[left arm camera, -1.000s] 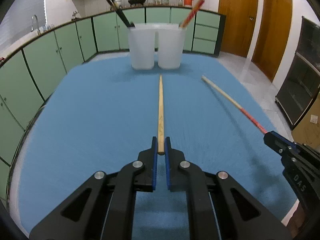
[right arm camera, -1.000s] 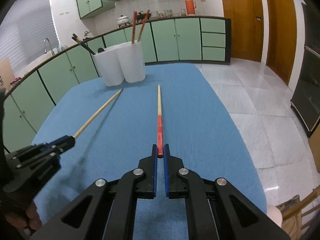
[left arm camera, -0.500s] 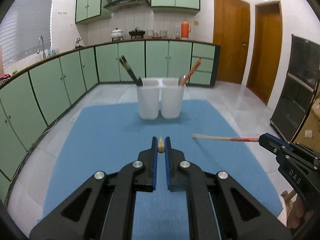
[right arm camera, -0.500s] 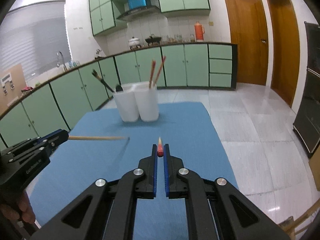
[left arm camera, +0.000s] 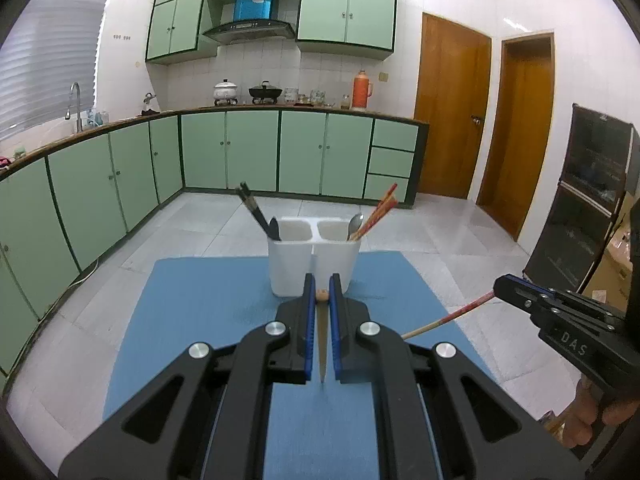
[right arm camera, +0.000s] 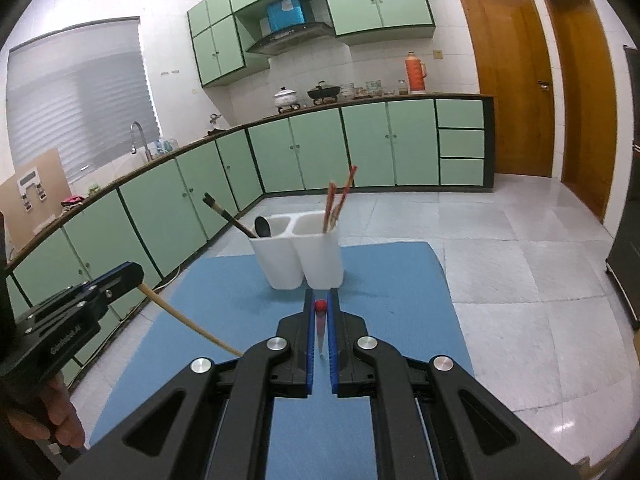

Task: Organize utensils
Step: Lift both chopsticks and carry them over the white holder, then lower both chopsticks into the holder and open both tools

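Two chopsticks are up off the blue mat: left gripper pinches the plain chopstick, right gripper the red-ended chopstick, just before the white holder. Next, I'd guess, tipping each into a cup.

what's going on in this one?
A person is sorting utensils with two handheld grippers. The left gripper is shut on a plain wooden chopstick, the right gripper on a red-handled chopstick. Both are lifted above the blue mat, tips hanging down. Ahead stands the white two-compartment holder: dark utensils in its left cup, red chopsticks and a spoon in the right. Neither held chopstick is in yet.
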